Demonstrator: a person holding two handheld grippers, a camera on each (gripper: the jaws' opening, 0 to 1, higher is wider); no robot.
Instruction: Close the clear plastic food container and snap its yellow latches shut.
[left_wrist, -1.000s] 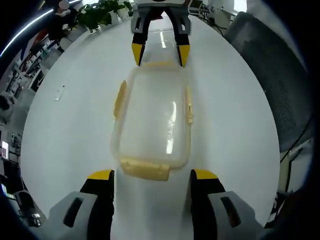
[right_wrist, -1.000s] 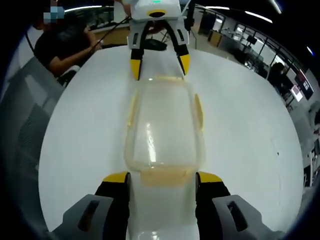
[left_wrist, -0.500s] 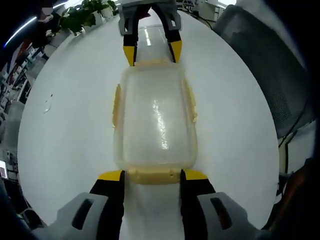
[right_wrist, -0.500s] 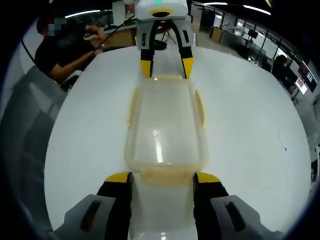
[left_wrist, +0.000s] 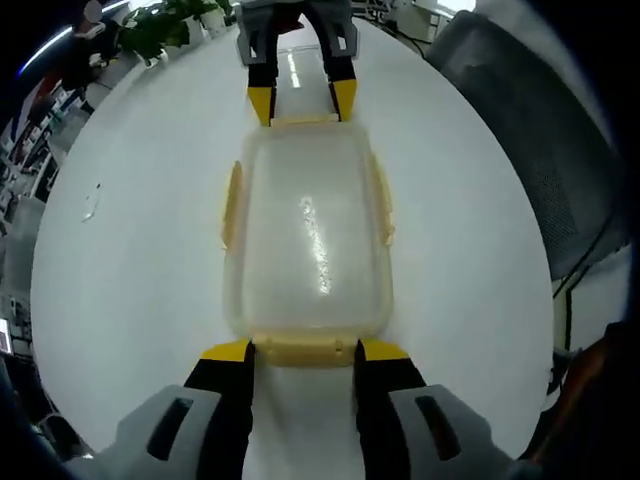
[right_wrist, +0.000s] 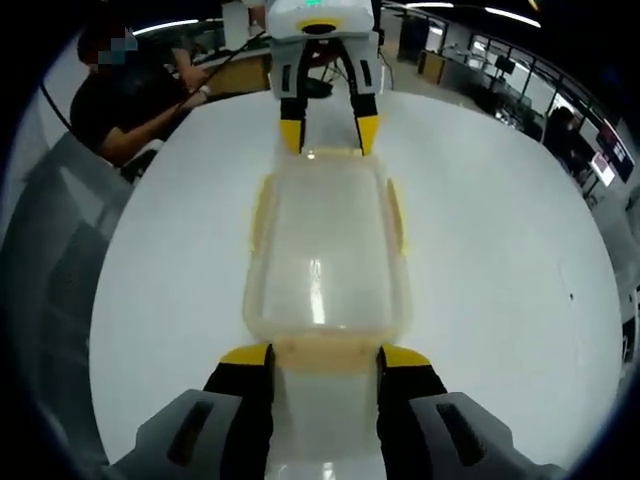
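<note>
The clear plastic container (left_wrist: 308, 235) lies flat on the white table (left_wrist: 140, 260) with its lid on. A yellow latch sits on each side. My left gripper (left_wrist: 305, 352) is at the near short end, its yellow-tipped jaws pressed against both ends of the yellow end latch (left_wrist: 305, 350). In the right gripper view the container (right_wrist: 322, 255) runs away from my right gripper (right_wrist: 326, 357), whose jaws close on the other end latch (right_wrist: 326, 355). Each gripper shows at the far end of the other view: the right gripper (left_wrist: 300, 100) and the left gripper (right_wrist: 328, 133). The long-side latches (left_wrist: 231, 205) (left_wrist: 381, 205) stand slightly out from the walls.
A grey office chair (left_wrist: 545, 150) stands beside the round table, and potted plants (left_wrist: 165, 30) sit at its far edge. A person in dark clothes (right_wrist: 130, 95) sits behind the table in the right gripper view, near another chair (right_wrist: 60, 230).
Both grippers have come up to the container's short ends, and their jaws have narrowed from well apart to tight around the end latches. The container has stayed in place.
</note>
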